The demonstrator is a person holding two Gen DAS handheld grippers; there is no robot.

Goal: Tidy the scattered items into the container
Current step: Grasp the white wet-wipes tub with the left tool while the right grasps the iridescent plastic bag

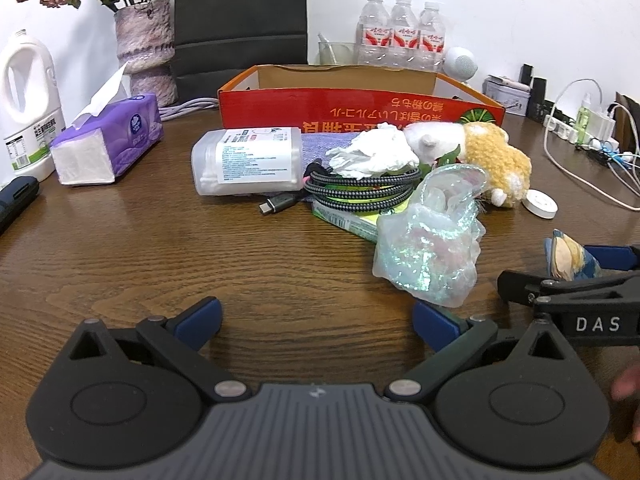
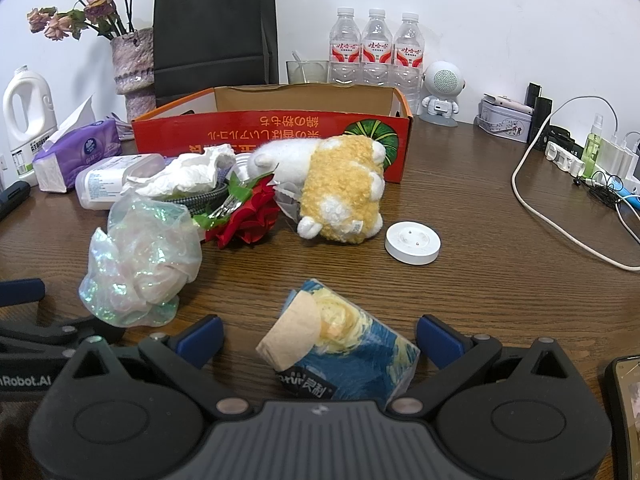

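A red cardboard box [image 1: 360,108] [image 2: 272,132] stands open at the back of the wooden table. In front of it lie a cotton-swab tub [image 1: 248,160], crumpled tissue [image 1: 376,156], a braided cable [image 1: 360,188], a yellow-white plush toy [image 1: 492,156] [image 2: 344,184], a red rose [image 2: 252,216], an iridescent bag [image 1: 432,240] [image 2: 140,256] and a white disc [image 2: 412,244]. My left gripper [image 1: 316,320] is open with bare table between its fingers, the bag just beyond its right finger. My right gripper [image 2: 320,336] is open around a blue painted tissue pack [image 2: 344,344] [image 1: 568,256] lying on the table.
A purple tissue box [image 1: 108,144], a white jug [image 1: 28,104] and a vase [image 1: 146,52] stand at the left. Water bottles [image 1: 400,36] and a black bag line the wall. A power strip with cables [image 1: 580,128] fills the right. A phone [image 2: 624,412] lies beside my right gripper.
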